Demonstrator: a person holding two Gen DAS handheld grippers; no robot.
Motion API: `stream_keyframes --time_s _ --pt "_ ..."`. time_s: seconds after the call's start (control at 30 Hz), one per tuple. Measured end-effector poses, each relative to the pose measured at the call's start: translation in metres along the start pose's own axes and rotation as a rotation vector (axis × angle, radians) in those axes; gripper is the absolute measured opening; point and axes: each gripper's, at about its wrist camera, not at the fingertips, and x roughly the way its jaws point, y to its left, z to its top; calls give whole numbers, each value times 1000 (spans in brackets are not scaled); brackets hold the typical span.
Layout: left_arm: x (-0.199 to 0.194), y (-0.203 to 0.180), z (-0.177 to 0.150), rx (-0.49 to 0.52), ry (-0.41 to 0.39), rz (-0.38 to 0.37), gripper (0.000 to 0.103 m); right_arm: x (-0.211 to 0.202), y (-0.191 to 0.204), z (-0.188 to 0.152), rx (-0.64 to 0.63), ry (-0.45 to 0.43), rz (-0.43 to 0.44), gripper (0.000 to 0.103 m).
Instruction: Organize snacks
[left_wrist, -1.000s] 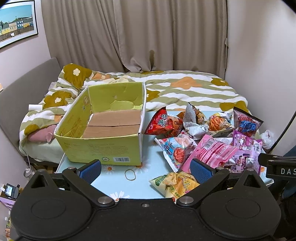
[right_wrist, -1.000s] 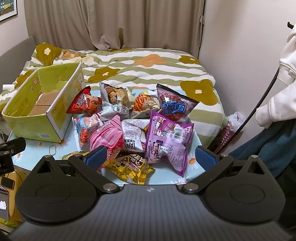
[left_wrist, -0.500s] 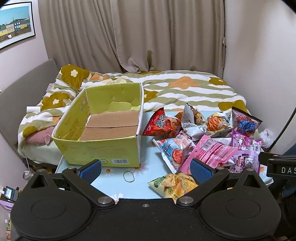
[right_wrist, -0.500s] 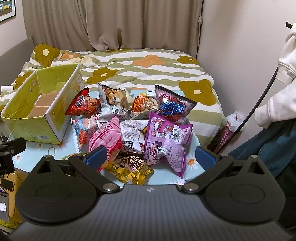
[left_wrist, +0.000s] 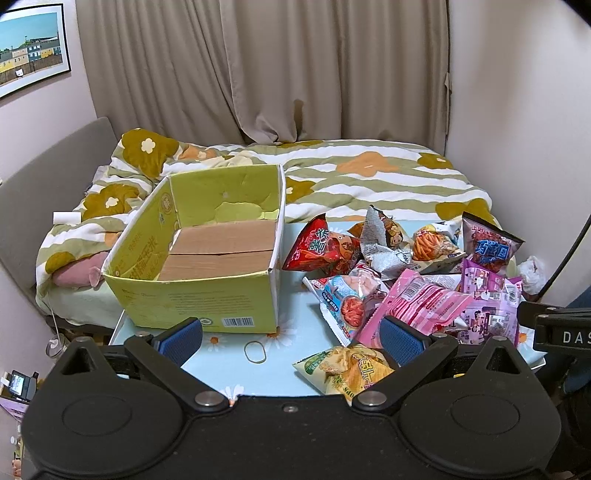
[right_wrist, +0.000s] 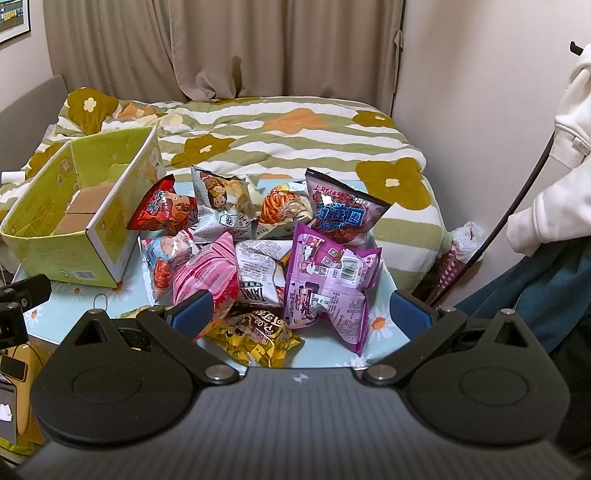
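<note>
Both grippers' fingers are spread and empty; the right gripper (right_wrist: 301, 314) sits nearer the snack pile (right_wrist: 258, 251), right of the yellow box (right_wrist: 74, 221).

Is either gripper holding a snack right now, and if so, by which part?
Nothing is held. Left gripper and right gripper are both open and empty above the table.

The box (left_wrist: 207, 291) ahead of the left tool is yellow-green outside with a plain brown cardboard floor. The worktop (left_wrist: 229, 363) is pale blue, printed with white daisies. Among the packets right of the box: a red one (left_wrist: 319, 251), a pink striped one (left_wrist: 417, 304), a purple one (right_wrist: 332, 280) and a yellow one (right_wrist: 258, 341) nearest the right tool. The bedcover (left_wrist: 369, 177) behind has green and white stripes with mustard and orange flowers. Both tools carry blue pads (left_wrist: 181, 338) on black arms.
</note>
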Motion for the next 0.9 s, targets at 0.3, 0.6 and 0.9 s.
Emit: stream_keyframes --time_s 0.3,0.6,0.9 --pt "0 0 0 0 0 1 103 0 -2 1 1 -1 2 103" --pt "-2 -1 -2 2 -5 1 103 -1 -2 1 1 -1 2 103" --pt "-7 -2 -5 -6 -15 -8 103 -1 -3 0 -1 -3 0 103"
